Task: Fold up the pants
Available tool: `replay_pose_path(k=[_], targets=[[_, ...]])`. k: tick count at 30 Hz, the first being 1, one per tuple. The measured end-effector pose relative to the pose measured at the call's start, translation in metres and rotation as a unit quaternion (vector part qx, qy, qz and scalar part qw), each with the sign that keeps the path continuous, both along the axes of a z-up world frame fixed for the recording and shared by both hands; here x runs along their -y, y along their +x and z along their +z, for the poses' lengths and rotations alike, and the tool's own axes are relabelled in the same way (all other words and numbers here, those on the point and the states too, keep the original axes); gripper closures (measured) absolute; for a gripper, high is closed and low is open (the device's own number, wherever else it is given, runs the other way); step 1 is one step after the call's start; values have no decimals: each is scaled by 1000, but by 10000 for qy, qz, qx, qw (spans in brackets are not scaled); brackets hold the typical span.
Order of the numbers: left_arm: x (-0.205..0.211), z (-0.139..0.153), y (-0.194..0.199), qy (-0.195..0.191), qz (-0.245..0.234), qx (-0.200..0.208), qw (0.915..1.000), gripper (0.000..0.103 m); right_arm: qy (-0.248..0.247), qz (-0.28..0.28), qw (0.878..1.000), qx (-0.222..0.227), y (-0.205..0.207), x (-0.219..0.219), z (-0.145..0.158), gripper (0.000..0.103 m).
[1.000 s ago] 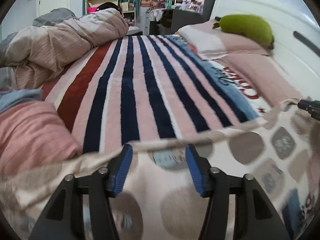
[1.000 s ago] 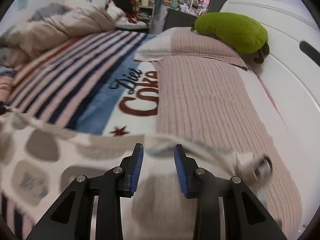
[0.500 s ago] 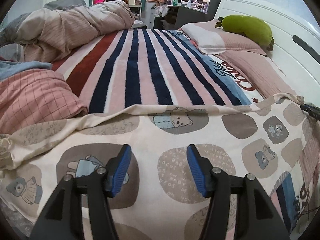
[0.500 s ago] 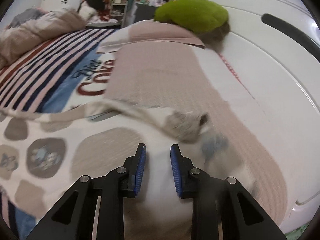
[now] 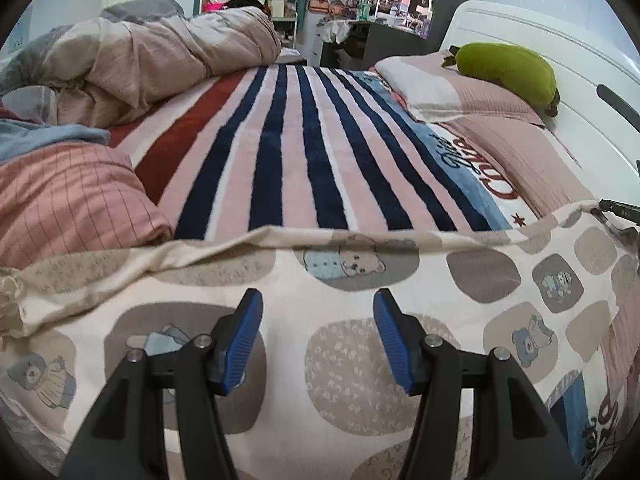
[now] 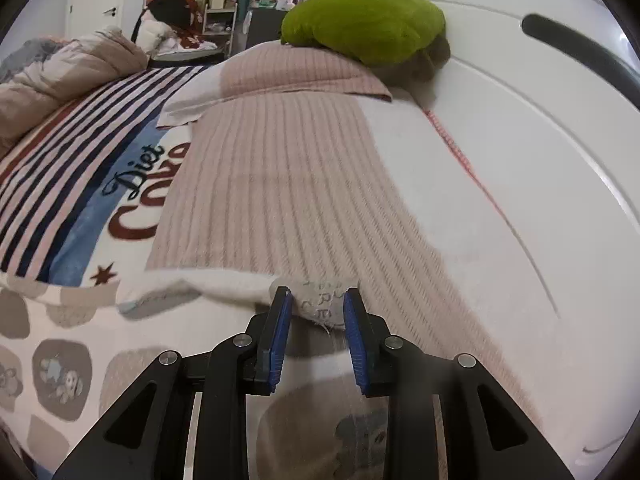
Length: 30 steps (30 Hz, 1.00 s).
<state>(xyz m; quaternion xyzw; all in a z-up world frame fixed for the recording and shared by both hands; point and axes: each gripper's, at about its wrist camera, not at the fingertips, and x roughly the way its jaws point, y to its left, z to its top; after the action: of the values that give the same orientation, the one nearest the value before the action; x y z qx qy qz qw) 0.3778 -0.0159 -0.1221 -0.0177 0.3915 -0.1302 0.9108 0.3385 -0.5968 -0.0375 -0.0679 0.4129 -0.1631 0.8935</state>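
The pants (image 5: 360, 280) are cream with grey patches and small bear prints. They lie spread across the near part of the bed in the left wrist view. My left gripper (image 5: 316, 320) is open and empty, just above the cloth near its middle. In the right wrist view the pants (image 6: 60, 320) reach from the left, and a corner of the cloth (image 6: 320, 304) lies between the blue pads of my right gripper (image 6: 316, 312). Its jaws stand partly open around that corner, not closed on it.
A striped blanket (image 5: 300, 140) covers the bed. A pink ribbed cover (image 6: 280, 200), a pillow (image 6: 280, 76) and a green plush (image 6: 364, 36) lie by the white headboard (image 6: 520, 140). A crumpled duvet (image 5: 160, 52) and pink checked bedding (image 5: 68, 196) lie at the left.
The pants have settled flat on the bed. My left gripper has lifted back a little from the edge. My right gripper swung right and now has the cloth corner between its pads.
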Motion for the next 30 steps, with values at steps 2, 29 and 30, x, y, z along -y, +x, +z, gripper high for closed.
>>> replay_pose_path(k=[2,29,30], targets=[[-4,4,-1,-48,70,87,9999,49,63,-3,10000,-15,6,1,0,78],[-210,11,-148,-968,2333,-14,9676,29,1520,1106,9798,688,-68,-150,-25,32],[-211,5,-148,-1167,2243,-71,9675,29,1581,1103,9791,654,-71,-154,-28,32]])
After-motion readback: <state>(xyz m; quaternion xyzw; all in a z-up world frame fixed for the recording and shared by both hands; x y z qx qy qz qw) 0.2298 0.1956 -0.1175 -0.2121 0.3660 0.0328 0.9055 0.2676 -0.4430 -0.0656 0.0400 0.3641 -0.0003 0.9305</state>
